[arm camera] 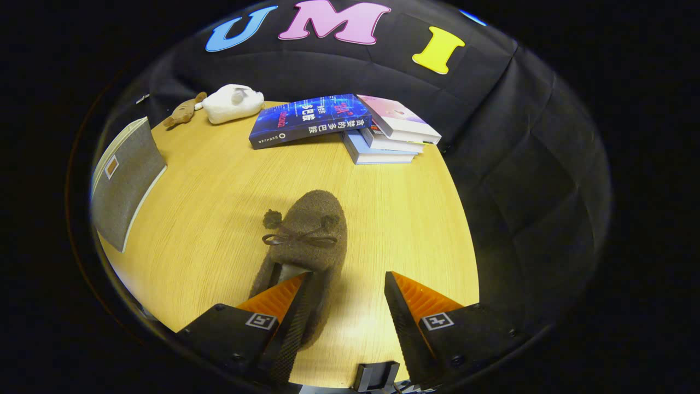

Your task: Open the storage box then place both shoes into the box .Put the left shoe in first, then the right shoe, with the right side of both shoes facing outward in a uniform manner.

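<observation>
A brown fuzzy shoe with a small bow and two pompoms lies on the wooden table, its toe pointing away from me. My gripper is open right at the shoe's heel end. One finger sits over the shoe's opening and the other finger stands off the shoe's right side, above bare table. The shoe's right wall lies between them, and neither finger visibly presses on it. A grey fabric storage box stands at the table's left edge, well beyond the fingers.
A stack of books lies at the table's far side, the top blue one askew. A white plush and a small brown plush toy sit at the far left. The table's right edge drops off close beside the right finger.
</observation>
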Motion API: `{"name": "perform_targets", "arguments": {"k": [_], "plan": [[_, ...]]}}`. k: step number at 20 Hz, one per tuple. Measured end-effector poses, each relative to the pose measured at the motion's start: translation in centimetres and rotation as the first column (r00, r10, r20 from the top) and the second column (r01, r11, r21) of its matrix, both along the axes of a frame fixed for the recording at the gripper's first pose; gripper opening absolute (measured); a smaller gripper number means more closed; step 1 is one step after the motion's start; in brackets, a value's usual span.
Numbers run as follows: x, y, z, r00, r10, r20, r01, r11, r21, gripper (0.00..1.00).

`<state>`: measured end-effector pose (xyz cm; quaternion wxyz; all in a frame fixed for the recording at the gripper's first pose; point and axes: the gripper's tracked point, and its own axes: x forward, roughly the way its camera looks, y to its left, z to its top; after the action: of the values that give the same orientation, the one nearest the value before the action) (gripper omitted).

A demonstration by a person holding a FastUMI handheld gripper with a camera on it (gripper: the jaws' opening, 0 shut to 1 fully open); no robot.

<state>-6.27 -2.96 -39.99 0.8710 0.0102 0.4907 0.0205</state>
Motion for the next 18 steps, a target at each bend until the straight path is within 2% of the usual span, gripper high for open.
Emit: {"name": "perform_targets", "arguments": {"k": [3, 6, 9, 10, 11, 14, 18], "plan": [[1.4, 0.6, -1.9, 1.0, 0.003, -0.019, -0.003, 1.0, -0.015, 0.81], [2.0, 2.1, -2.7, 0.999, -0.025, -0.048, 0.026, 0.999, 0.031, 0.55], [2.3, 1.9, -2.9, 0.997, -0.063, -0.046, 0.064, 0.998, 0.017, 0.27], [2.3, 1.8, -2.8, 0.996, -0.08, -0.043, 0.08, 0.997, 0.01, 0.13], [2.2, 1.9, -2.8, 0.995, -0.091, -0.047, 0.092, 0.996, 0.012, 0.1], [1.5, 2.2, -1.6, 0.992, -0.119, -0.054, 0.12, 0.992, 0.029, 0.09], [1.5, 3.1, 2.4, 0.991, -0.135, -0.01, 0.135, 0.989, 0.052, 0.1]]}}
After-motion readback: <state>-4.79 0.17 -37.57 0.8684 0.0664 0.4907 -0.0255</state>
